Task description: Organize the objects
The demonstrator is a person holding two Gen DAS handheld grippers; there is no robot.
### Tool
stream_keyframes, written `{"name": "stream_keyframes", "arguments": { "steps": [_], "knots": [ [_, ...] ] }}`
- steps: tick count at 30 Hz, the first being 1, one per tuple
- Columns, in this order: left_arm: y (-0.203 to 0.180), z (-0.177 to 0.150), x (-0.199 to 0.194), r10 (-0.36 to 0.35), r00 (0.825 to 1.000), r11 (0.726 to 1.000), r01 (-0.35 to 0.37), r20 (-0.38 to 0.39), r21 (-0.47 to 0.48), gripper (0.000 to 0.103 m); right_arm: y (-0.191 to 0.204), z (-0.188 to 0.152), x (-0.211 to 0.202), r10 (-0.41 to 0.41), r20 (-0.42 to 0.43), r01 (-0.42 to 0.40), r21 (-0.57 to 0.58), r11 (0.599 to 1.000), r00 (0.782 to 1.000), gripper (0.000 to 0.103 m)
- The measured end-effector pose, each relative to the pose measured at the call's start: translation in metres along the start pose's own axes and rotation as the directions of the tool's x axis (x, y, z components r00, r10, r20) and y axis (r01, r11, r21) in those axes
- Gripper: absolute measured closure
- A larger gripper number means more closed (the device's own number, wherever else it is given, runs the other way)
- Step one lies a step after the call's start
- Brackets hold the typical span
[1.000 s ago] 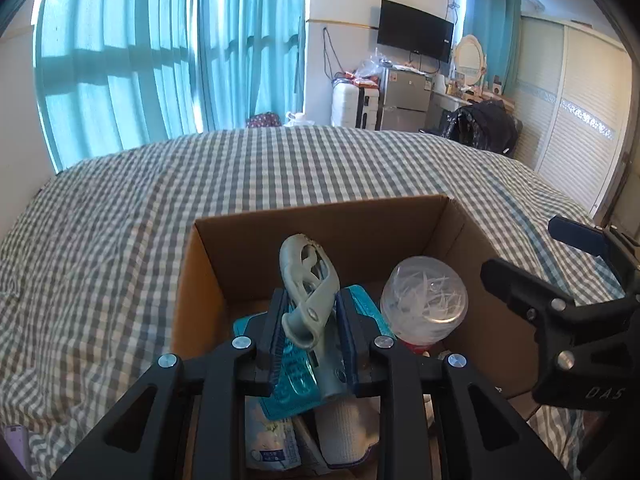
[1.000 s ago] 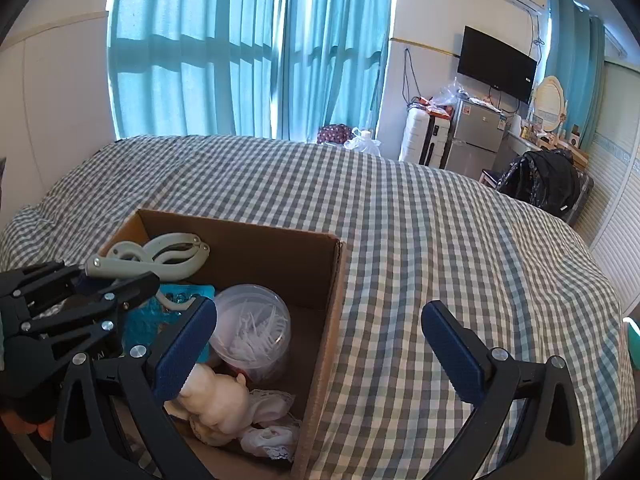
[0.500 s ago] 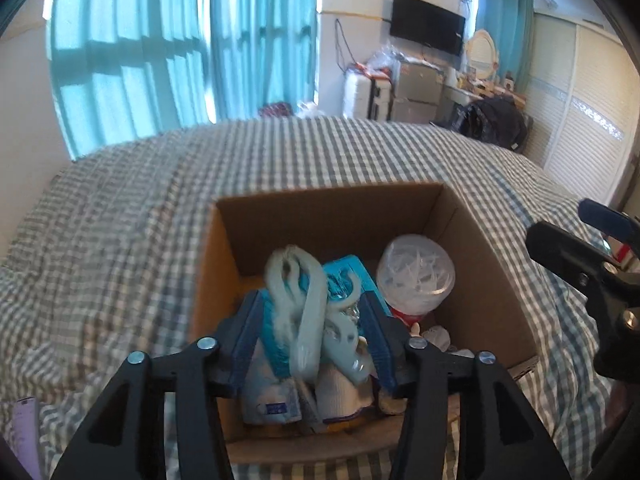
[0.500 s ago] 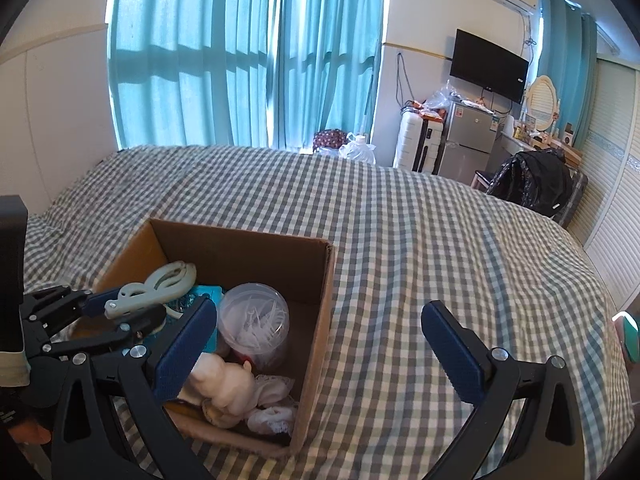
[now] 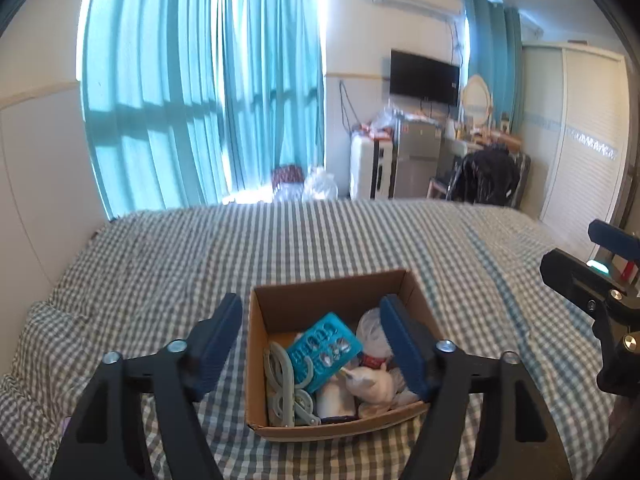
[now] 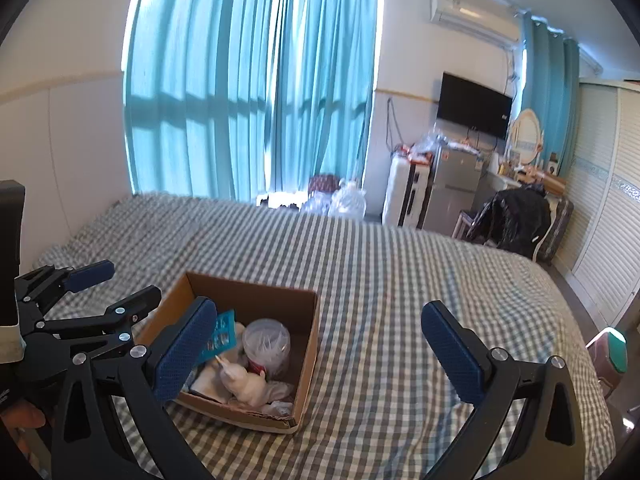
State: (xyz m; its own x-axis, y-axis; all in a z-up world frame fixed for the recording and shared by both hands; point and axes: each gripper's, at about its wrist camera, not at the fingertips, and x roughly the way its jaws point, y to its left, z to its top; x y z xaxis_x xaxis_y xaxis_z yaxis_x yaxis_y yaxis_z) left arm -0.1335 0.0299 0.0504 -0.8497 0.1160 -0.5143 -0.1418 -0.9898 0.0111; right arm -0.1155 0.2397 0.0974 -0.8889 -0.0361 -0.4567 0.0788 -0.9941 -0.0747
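An open cardboard box (image 5: 256,364) stands on the checked bed. Inside it lie a grey-green plastic clip (image 5: 286,384) by the left wall, a teal package (image 5: 324,344), a clear round tub (image 5: 370,330) and a white plush toy (image 5: 372,384). My left gripper (image 5: 310,310) hovers above and in front of the box, its jaws opening with nothing between the pads. My right gripper (image 6: 318,312) is open and empty, raised over the bed to the right of the box (image 6: 308,360). The right wrist view shows the left gripper (image 6: 124,282) left of the box.
The grey-white checked bedspread (image 6: 420,272) spreads around the box. Teal curtains (image 6: 248,92) hang behind the bed. A small fridge (image 6: 456,192), a wall TV and a dark bag on a chair stand at the back right. A teal-lidded object (image 6: 616,350) sits past the bed's right edge.
The left gripper let go of the grey-green clip, which dropped into the box. Both grippers rose and drew back, so the box looks smaller and lower.
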Motion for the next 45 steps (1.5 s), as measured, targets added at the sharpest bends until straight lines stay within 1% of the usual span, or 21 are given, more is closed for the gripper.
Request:
{"name": "stream_keyframes", "arguments": {
  "steps": [2, 4, 6, 8, 10, 11, 15, 17, 21, 22, 25, 28, 30, 34, 39, 45],
  "knots": [
    [0.0, 0.003, -0.012, 0.001, 1.0, 1.0, -0.001, 0.028, -0.008, 0.024, -0.002, 0.001, -0.013, -0.003, 0.02, 0.003, 0.0, 1.0, 1.0, 0.0],
    [-0.002, 0.008, -0.024, 0.01, 0.998, 1.0, -0.009, 0.06, -0.007, 0.019, -0.002, -0.001, -0.026, -0.011, 0.042, 0.011, -0.002, 1.0, 0.999, 0.0],
    [-0.004, 0.008, -0.035, 0.027, 0.996, 1.0, -0.027, 0.087, 0.001, 0.006, -0.004, -0.005, -0.037, -0.015, 0.061, 0.015, 0.003, 1.0, 0.998, 0.0],
    [-0.005, 0.008, -0.045, 0.029, 0.994, 1.0, -0.03, 0.108, 0.006, 0.004, -0.005, -0.009, -0.044, -0.018, 0.07, 0.017, 0.011, 1.0, 0.997, 0.0],
    [-0.004, 0.004, -0.054, 0.02, 0.993, 1.0, -0.02, 0.119, -0.001, 0.003, -0.003, -0.016, -0.051, -0.051, 0.087, 0.051, 0.005, 0.999, 0.995, 0.0],
    [-0.003, 0.002, -0.057, 0.021, 0.992, 1.0, -0.02, 0.126, -0.007, 0.0, -0.004, -0.019, -0.053, -0.051, 0.09, 0.051, 0.008, 0.999, 0.995, 0.0],
    [0.001, -0.01, -0.066, 0.044, 0.988, 0.999, -0.041, 0.145, -0.022, 0.0, -0.005, -0.033, -0.057, -0.024, 0.088, 0.019, 0.052, 0.998, 0.996, 0.0],
    [0.001, -0.019, -0.069, 0.046, 0.988, 0.999, -0.042, 0.145, -0.028, 0.0, -0.002, -0.039, -0.058, -0.028, 0.09, 0.024, 0.05, 0.998, 0.996, 0.0],
    [0.005, -0.042, -0.073, 0.058, 0.988, 0.997, -0.049, 0.145, -0.063, 0.0, 0.006, -0.056, -0.057, -0.012, 0.1, 0.007, 0.05, 0.999, 0.995, 0.0],
    [0.006, -0.046, -0.073, 0.061, 0.988, 0.996, -0.052, 0.143, -0.07, 0.0, 0.007, -0.057, -0.054, -0.017, 0.103, 0.012, 0.044, 0.999, 0.995, 0.0],
    [0.01, -0.058, -0.071, 0.108, 0.982, 0.991, -0.094, 0.153, -0.097, 0.0, 0.01, -0.069, -0.049, -0.035, 0.11, 0.032, 0.033, 0.999, 0.993, 0.0],
    [0.013, -0.069, -0.065, 0.109, 0.984, 0.99, -0.095, 0.14, -0.104, 0.0, 0.009, -0.08, -0.041, -0.032, 0.094, 0.028, 0.039, 0.999, 0.995, 0.0],
    [0.015, -0.075, -0.062, 0.124, 0.983, 0.987, -0.109, 0.133, -0.115, 0.0, 0.007, -0.085, -0.037, -0.031, 0.08, 0.027, 0.045, 0.999, 0.996, 0.0],
    [0.014, -0.082, -0.057, 0.114, 0.988, 0.988, -0.101, 0.107, -0.116, 0.0, 0.004, -0.09, -0.031, -0.031, 0.061, 0.027, 0.064, 0.998, 0.998, 0.0],
    [0.008, -0.084, -0.057, 0.116, 0.988, 0.991, -0.107, 0.103, -0.085, 0.0, 0.003, -0.093, -0.029, -0.027, 0.048, 0.024, 0.069, 0.997, 0.998, 0.0],
    [0.003, -0.085, -0.057, 0.105, 0.99, 0.992, -0.099, 0.09, -0.074, 0.0, 0.003, -0.093, -0.029, -0.025, 0.041, 0.022, 0.074, 0.997, 0.999, 0.0]
  ]
}}
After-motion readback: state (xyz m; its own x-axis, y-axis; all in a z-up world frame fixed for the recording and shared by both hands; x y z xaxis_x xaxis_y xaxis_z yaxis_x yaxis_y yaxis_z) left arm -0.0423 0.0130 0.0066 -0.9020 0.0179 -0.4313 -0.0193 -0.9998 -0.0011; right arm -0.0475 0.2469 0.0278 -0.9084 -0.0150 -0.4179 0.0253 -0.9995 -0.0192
